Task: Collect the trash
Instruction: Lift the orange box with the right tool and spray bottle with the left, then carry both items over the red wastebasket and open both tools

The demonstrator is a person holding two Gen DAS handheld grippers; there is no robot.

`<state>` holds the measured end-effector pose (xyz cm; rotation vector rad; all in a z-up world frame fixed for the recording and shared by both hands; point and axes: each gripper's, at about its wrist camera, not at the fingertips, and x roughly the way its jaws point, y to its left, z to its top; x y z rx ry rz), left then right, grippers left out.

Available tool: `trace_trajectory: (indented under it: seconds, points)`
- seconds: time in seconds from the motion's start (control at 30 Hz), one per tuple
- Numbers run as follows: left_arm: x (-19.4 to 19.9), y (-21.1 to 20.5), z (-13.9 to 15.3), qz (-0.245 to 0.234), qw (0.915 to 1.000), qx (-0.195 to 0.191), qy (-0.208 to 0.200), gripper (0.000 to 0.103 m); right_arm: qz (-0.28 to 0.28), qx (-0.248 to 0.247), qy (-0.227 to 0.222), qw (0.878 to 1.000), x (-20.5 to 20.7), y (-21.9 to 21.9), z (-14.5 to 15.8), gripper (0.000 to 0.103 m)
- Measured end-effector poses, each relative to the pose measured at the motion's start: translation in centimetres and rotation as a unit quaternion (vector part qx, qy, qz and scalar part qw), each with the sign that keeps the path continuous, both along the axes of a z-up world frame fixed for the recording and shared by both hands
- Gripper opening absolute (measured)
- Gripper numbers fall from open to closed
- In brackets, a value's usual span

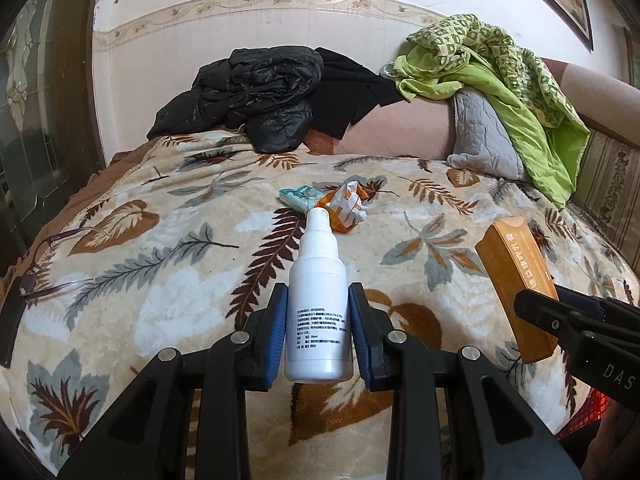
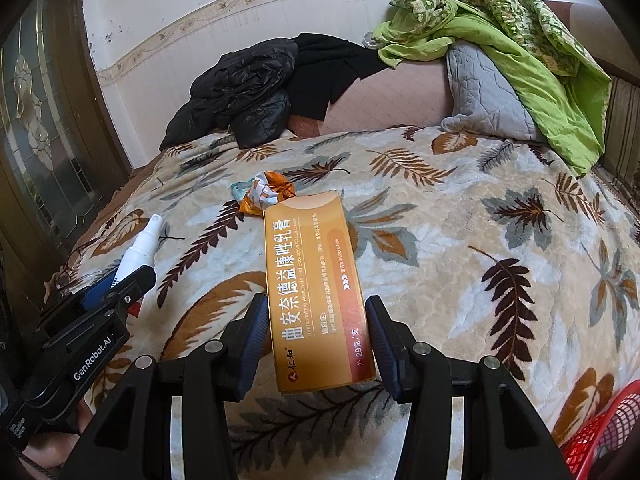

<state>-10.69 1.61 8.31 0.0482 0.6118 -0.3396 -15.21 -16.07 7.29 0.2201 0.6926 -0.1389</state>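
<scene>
My left gripper (image 1: 318, 300) is shut on a white spray bottle (image 1: 318, 304), its nozzle pointing away over the bed; the same bottle (image 2: 138, 250) shows at the left of the right wrist view. My right gripper (image 2: 316, 312) is shut on a long orange medicine box (image 2: 316, 292), which also appears at the right of the left wrist view, orange box (image 1: 516, 280). Farther out on the leaf-patterned blanket (image 1: 160, 280) lie a crumpled orange-and-white wrapper (image 1: 344, 206) and a small teal packet (image 1: 298, 197), side by side.
A black jacket (image 1: 256, 92) and a green cloth over a grey pillow (image 1: 484, 136) are heaped at the bed's far side. Eyeglasses (image 1: 44, 272) lie at the blanket's left edge. A red mesh basket (image 2: 604, 432) stands at the lower right. A glazed door (image 1: 28, 120) is at the left.
</scene>
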Motion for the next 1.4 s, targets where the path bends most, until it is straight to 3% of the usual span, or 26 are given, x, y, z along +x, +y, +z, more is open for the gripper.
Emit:
trace_trajectory:
  seconds: [0.93,1.4]
  points:
    - [-0.6,-0.9,0.0,-0.007,0.9999,0.011,-0.008,0.029,-0.002,0.002,-0.003,1.000,-0.2,-0.4,0.1,0.053]
    - [-2.1,-2.0,0.7,-0.074,0.9970,-0.019,-0.011,0.029,-0.023,0.041,-0.022,0.999,-2.5,-1.6,1.1,0.053]
